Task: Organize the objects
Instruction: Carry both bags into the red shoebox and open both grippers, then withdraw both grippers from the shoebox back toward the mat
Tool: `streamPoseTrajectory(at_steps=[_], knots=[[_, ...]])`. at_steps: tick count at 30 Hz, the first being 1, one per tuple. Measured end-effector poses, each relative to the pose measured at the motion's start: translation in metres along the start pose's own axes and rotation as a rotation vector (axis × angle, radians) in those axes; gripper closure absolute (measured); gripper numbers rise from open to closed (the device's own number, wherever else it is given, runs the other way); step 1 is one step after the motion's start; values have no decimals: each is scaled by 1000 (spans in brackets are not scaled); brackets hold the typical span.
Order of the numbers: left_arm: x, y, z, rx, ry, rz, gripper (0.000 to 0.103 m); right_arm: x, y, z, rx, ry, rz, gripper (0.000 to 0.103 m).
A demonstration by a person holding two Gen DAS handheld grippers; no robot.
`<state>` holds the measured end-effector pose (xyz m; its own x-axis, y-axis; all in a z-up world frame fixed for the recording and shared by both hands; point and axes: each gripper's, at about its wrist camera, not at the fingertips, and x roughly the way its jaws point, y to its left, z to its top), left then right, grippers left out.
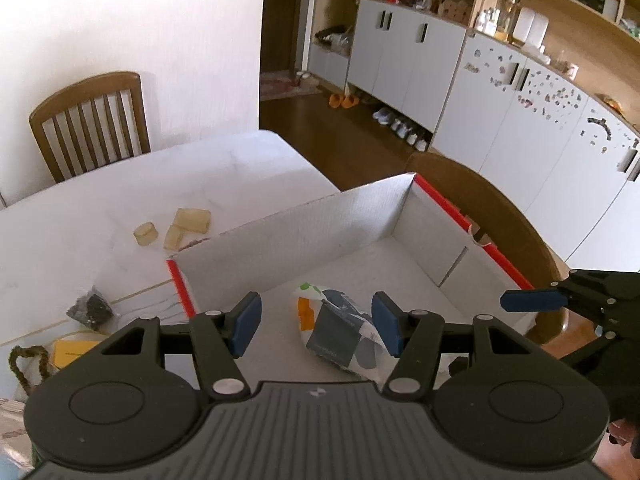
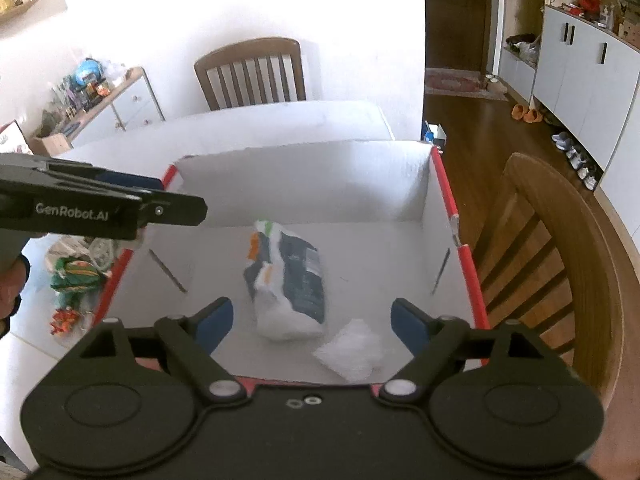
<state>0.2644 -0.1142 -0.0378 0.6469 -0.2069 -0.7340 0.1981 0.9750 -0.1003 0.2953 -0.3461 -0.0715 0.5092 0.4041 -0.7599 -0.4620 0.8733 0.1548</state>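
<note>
- While I am hovering both tools over the white box point(image 2: 304, 176), the printed packet point(image 2: 288, 280) is lying on the box floor, roughly in the middle, with a small white crumpled wrapper point(image 2: 352, 354) just beside it at its 5 o'clock in the right wrist view.
- I am holding my left tool point(image 1: 316, 326) wide open and gripping nothing; in its own view the packet is showing between the blue pads, nearer the one at 3 o'clock, though I judge it is sitting well below them.
- I am keeping my right tool point(image 2: 312, 322) spread wide too, empty, with the packet lying straight ahead at 12 o'clock, between the fingers' lines and lower down.
- I am judging the packet to be light, soft and crinkly, with a slick film skin; it is probably going to sag, so I would be pinching it across the narrow middle of its body rather than at a loose end.
- Out on the table point(image 1: 80, 232), three pale yellowish blocks point(image 1: 176, 228) and a small dark bag point(image 1: 90, 308) are waiting at 10 o'clock of the left tool, well apart from the box wall.
</note>
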Motion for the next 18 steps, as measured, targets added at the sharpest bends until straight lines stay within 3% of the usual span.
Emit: streamPoseTrajectory(at_steps=[2, 4, 9, 18], knots=[[-9, 3, -2, 6, -13, -9, 41, -4, 6, -1, 6, -13, 4, 16], [-18, 6, -5, 14, -31, -11, 29, -8, 10, -1, 22, -25, 6, 14], [-38, 15, -13, 28, -58, -25, 29, -18, 25, 0, 45, -53, 24, 11], [-76, 50, -37, 4, -107, -14, 19, -33, 59, -2, 71, -115, 45, 4]])
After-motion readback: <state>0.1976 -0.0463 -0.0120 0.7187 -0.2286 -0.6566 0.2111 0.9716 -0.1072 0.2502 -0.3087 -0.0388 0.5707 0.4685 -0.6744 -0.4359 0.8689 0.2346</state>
